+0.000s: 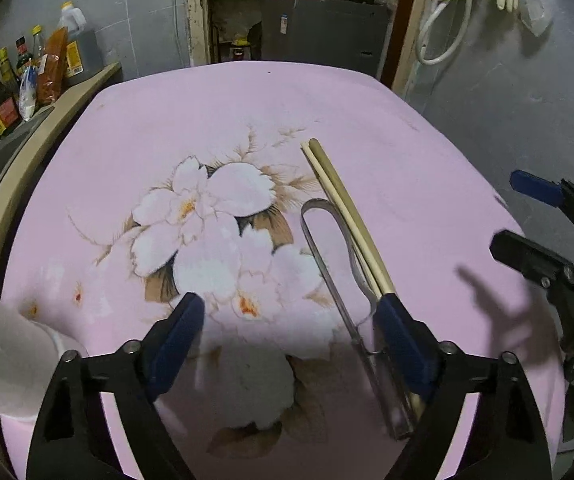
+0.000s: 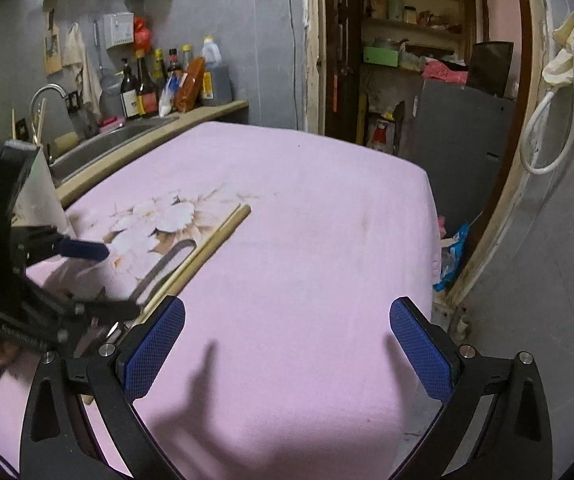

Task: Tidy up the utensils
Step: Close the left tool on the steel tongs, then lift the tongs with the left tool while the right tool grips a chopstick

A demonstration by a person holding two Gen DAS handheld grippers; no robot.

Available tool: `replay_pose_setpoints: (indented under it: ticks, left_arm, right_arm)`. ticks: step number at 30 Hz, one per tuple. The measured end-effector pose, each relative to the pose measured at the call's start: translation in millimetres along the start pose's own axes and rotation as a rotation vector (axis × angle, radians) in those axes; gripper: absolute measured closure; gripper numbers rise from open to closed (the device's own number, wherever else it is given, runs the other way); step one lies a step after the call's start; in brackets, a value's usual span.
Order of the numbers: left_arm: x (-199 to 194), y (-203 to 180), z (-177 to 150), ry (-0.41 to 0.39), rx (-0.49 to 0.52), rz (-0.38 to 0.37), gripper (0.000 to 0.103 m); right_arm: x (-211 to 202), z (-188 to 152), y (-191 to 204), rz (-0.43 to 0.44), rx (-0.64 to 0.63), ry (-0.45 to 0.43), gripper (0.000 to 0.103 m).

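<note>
A pair of pale wooden chopsticks (image 1: 343, 204) (image 2: 207, 248) lies side by side on the pink flowered tablecloth (image 1: 247, 104). Metal tongs (image 1: 327, 248) (image 2: 167, 264) lie right against them, on their left. My left gripper (image 1: 287, 316) is open above the cloth. The tongs' near arm runs between its fingers, close to the right pad (image 1: 395, 332), and the chopsticks' near ends vanish behind that pad. Nothing is pressed. My right gripper (image 2: 287, 312) is open over bare cloth to the right of the utensils. Each gripper also shows in the other's view, the right gripper (image 1: 527, 220) and the left gripper (image 2: 103, 278).
A counter with several sauce bottles (image 1: 7, 80) and a sink (image 2: 127, 136) runs along the table's left side. A white sleeve (image 1: 7, 352) shows at lower left. The table's right edge (image 2: 433, 240) drops to the floor by a doorway; a hose (image 2: 547, 132) hangs on the wall.
</note>
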State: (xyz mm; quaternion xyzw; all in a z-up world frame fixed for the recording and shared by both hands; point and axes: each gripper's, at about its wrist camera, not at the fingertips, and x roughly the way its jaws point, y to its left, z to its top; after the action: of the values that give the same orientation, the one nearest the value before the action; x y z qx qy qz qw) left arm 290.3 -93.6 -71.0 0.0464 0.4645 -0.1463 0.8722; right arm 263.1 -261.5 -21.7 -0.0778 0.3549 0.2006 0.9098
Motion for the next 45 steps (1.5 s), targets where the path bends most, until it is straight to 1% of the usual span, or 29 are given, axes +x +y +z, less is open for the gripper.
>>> replay_pose_setpoints:
  ticks: [3,6,8,10,11,13,14,15,16,17,19,20,22,27,29,33,36,40,43,45]
  left_arm:
    - [3.1,-0.9,5.6,0.003,0.015,0.0,0.024]
    - [7.5,-5.2,10.6,0.011,0.038,0.003,0.032]
    - [11.2,-8.0,14.5,0.014,0.051,0.018,0.036]
    - [13.9,-11.2,18.0,0.01,0.061,0.032,0.046]
    - [14.9,-12.9,19.5,0.008,0.067,0.041,0.049]
    - [16.6,-12.7,22.6,0.007,0.068,0.042,0.067]
    - [16.5,-11.6,23.4,0.001,0.064,0.039,0.073]
    - [16.7,-10.5,23.5,0.002,0.06,0.042,0.084]
    - [16.9,-8.1,23.3,0.002,0.054,0.05,0.086]
    - [16.2,-4.9,22.6,0.002,0.048,0.036,0.086]
    - [13.7,0.0,21.2,0.001,0.036,0.021,0.086]
    - [11.9,0.8,20.4,0.0,0.032,0.018,0.086]
    - [8.1,3.9,17.5,-0.005,0.026,0.019,0.086]
    - [-2.5,13.4,9.9,-0.006,-0.006,0.031,0.086]
    - [-7.8,20.3,5.8,-0.008,-0.028,0.021,0.086]
    - [-17.3,23.8,-1.6,-0.01,-0.053,0.013,0.086]
    - [-22.0,27.3,-5.3,-0.009,-0.062,0.0,0.086]
    - [-24.4,26.3,-6.3,-0.017,-0.047,-0.008,0.086]
    - [-24.5,20.7,-8.6,-0.025,-0.008,0.009,0.086]
    - [-23.3,18.4,-9.5,-0.024,0.008,0.005,0.086]
  right_arm:
    - [3.0,1.7,1.3,0.006,-0.01,0.011,0.007]
    - [6.3,4.1,4.6,0.0,-0.032,0.022,0.017]
    - [8.3,4.3,5.0,0.006,-0.031,0.031,0.018]
    - [10.6,3.9,4.7,0.007,-0.024,0.04,0.021]
    - [11.2,3.9,4.4,0.008,-0.021,0.044,0.022]
    - [12.2,4.1,3.3,0.01,-0.01,0.052,0.024]
    - [12.8,4.4,2.1,0.014,-0.004,0.055,0.025]
    - [13.1,4.7,1.7,0.016,0.001,0.058,0.028]
    - [14.1,5.4,1.1,0.022,0.007,0.063,0.031]
    - [15.2,6.2,0.9,0.029,0.012,0.067,0.033]
    - [18.3,7.8,1.2,0.046,0.023,0.08,0.041]
    - [20.5,9.5,2.5,0.055,0.024,0.087,0.043]
    - [23.8,12.0,6.3,0.064,0.02,0.098,0.05]
    - [33.6,21.3,20.3,0.107,0.008,0.122,0.059]
    - [40.1,25.2,27.3,0.137,0.005,0.135,0.064]
    - [58.0,29.8,43.9,0.157,-0.024,0.181,0.075]
    - [65.0,32.7,52.0,0.151,-0.039,0.193,0.077]
    - [70.7,33.9,58.2,0.131,-0.066,0.214,0.078]
    - [68.2,35.1,59.6,0.09,-0.087,0.225,0.079]
    - [65.3,33.3,58.6,0.077,-0.1,0.23,0.081]
